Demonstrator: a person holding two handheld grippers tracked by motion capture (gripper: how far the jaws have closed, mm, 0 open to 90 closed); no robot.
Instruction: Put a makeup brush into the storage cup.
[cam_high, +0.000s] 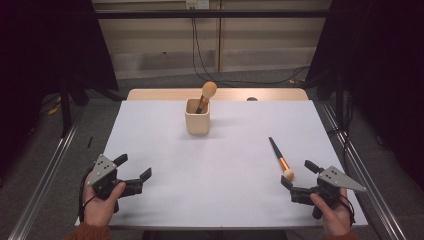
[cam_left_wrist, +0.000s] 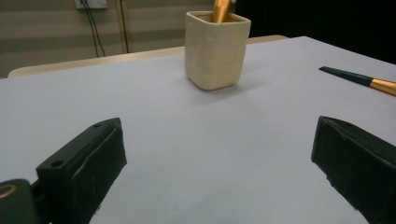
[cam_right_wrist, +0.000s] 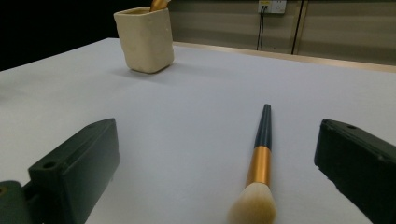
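A makeup brush (cam_high: 280, 159) lies flat on the white worktop (cam_high: 220, 175), well to the right of and nearer than the cream cup (cam_high: 197, 116). Its dark handle points away toward the far edge, a gold ferrule behind the pale fluffy head.

Matt cup (cam_high: 197, 122); soft-bristled brush (cam_right_wrist: 258, 170)

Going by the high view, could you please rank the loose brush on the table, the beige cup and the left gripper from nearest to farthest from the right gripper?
From the right gripper:
1. Loose brush, lying just ahead of its open jaws, bristle end toward them.
2. Beige cup, upright at the far middle of the table, holding a second brush.
3. Left gripper, across at the table's near left corner.
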